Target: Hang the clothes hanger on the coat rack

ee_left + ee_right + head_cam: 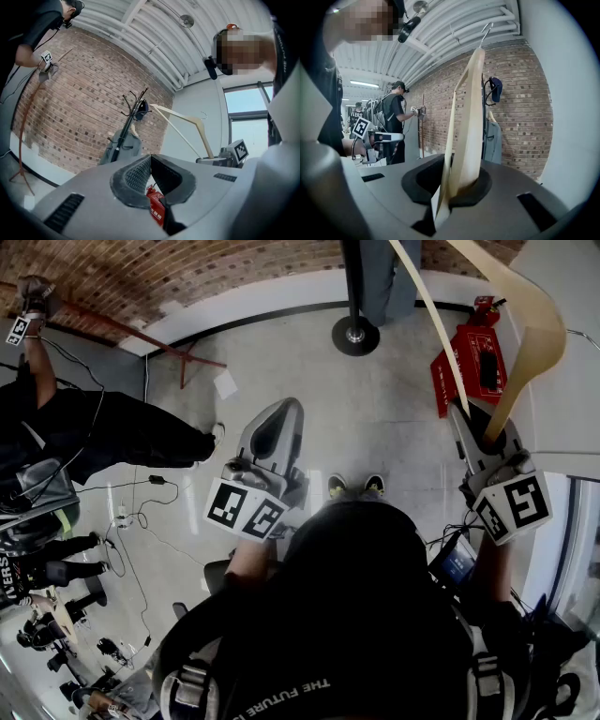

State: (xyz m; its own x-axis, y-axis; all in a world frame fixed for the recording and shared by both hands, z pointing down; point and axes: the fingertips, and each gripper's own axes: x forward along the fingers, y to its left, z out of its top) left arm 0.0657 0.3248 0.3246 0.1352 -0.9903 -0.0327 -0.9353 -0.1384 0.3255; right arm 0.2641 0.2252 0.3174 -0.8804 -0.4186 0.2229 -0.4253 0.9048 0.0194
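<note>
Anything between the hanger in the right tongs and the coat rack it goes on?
Nothing visible. The right tongs grip the hanger, and the coat rack stands ahead by the brick wall across bare floor; a cap hangs there.

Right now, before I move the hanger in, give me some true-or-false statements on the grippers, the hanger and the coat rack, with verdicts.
1. The right gripper is shut on the wooden hanger. True.
2. The hanger hangs on the coat rack. False: it is in the gripper, apart from the rack.
3. The left gripper holds a garment. False: it is shut with nothing between its jaws.
4. A grey garment hangs on the coat rack. True.
</note>
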